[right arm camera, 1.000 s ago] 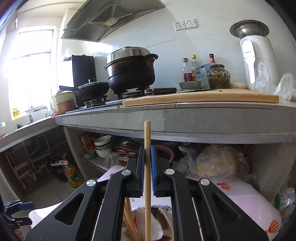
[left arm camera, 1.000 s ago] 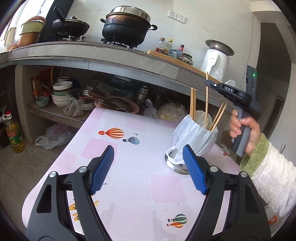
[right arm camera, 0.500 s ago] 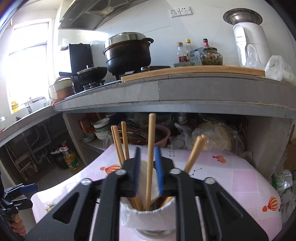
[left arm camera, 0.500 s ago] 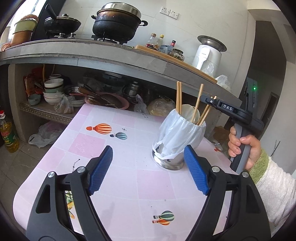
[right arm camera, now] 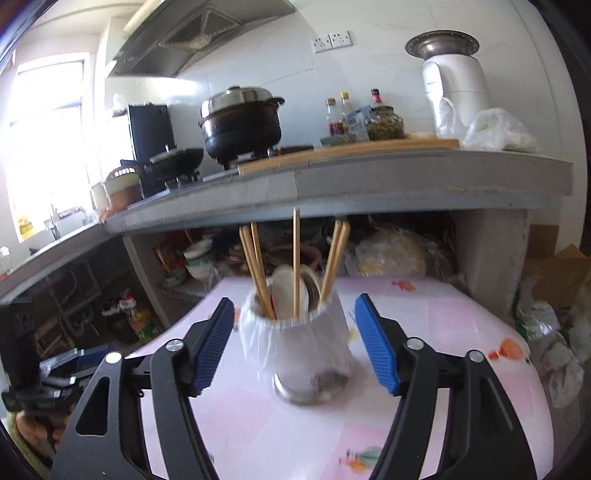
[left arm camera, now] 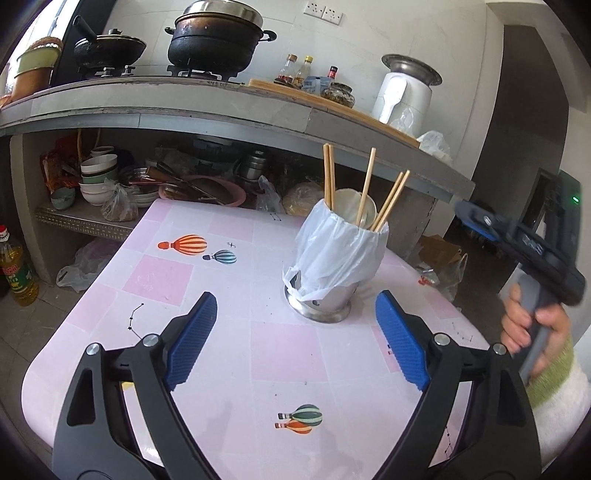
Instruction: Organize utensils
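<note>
Standing toward the far right edge of your pink balloon-print worktop (left arm camera: 229,354), the bag-lined steel utensil holder (left arm camera: 334,258) carries five chopsticks (left arm camera: 365,186) and pale spoons. Behind it runs a grey concrete counter (left arm camera: 207,110) with a black pot (left arm camera: 216,35), sauce bottles and a white appliance; bowls crowd the shelf (left arm camera: 85,219) beneath. Your left tongs (left arm camera: 295,339) are opening, nothing between them. Your right tongs (right arm camera: 295,341), a second ago clamped on one chopstick, are now opening with that stick dropped into the holder, and they have pulled back toward the near edge.
</note>
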Motion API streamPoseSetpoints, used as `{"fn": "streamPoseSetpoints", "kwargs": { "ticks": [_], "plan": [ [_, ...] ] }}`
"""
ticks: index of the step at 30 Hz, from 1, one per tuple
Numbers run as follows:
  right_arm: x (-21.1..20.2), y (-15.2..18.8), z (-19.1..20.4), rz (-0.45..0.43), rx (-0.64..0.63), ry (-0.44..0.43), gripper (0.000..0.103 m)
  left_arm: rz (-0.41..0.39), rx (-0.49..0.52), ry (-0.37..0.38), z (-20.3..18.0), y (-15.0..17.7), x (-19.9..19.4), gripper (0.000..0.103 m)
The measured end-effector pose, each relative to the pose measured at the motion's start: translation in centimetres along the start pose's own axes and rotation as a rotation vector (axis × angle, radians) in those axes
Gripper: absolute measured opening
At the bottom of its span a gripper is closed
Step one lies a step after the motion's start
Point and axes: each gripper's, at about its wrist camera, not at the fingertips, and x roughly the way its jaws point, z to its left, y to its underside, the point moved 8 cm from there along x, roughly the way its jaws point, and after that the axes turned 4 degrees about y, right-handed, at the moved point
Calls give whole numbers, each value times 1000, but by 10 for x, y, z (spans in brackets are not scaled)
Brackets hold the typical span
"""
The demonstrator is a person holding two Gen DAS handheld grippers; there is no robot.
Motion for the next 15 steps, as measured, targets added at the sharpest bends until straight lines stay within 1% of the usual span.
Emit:
{"fn": "streamPoseSetpoints", "kwargs": {
  "ticks": [3,6,8,10,13,15],
  "plan": [
    [-20,37,2,65,-8,38,76,34,19,-22,-6,7,2,86],
    [-32,71,-2,137,14,90,77,63,32,-46,-10,13,2,87],
    [-39,88,-5,170,35,113,77,70,40,-72,-13,16,1,89],
    [-47,101,-12,189,61,137,81,73,45,-108,-15,19,-2,91],
    [-57,110,-21,201,88,169,84,81,36,-177,-15,22,-5,92],
    [-63,113,-24,203,99,192,86,81,30,-205,-15,23,-7,92]
  ]
}}
